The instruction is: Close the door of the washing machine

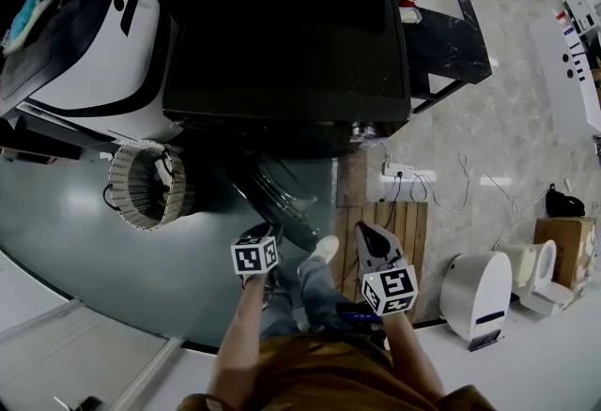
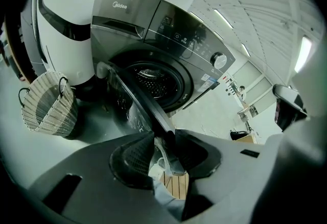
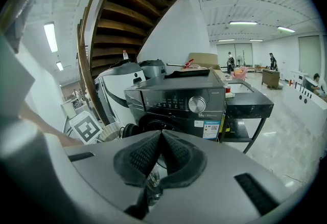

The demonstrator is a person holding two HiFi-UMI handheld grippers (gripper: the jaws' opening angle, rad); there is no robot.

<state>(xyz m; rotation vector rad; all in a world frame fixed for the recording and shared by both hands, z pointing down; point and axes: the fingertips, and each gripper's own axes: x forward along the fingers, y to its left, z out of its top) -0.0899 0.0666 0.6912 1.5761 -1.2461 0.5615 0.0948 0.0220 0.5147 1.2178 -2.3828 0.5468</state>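
**A:** Where is the door, and how does it stand?

**B:** The washing machine [image 1: 282, 34] faces us. Its door [image 2: 138, 100] is swung wide open, out toward us. In the left gripper view we see the door edge-on. Its long edge runs from the left side of the drum opening [image 2: 153, 80] down to our left gripper [image 2: 163, 141].

**A:** What are our jaws doing?

**B:** The left jaws stand apart with the door's free edge in the gap. We cannot tell whether a pad touches it. Our right gripper [image 3: 160, 136] hangs well back with its jaws together on nothing, aimed at the machine's front.

**A:** Which hand is nearer?

**B:** The left, clearly. We judge that the free edge must swing in toward the drum opening, away from the basket [image 2: 48, 105] beside the machine.
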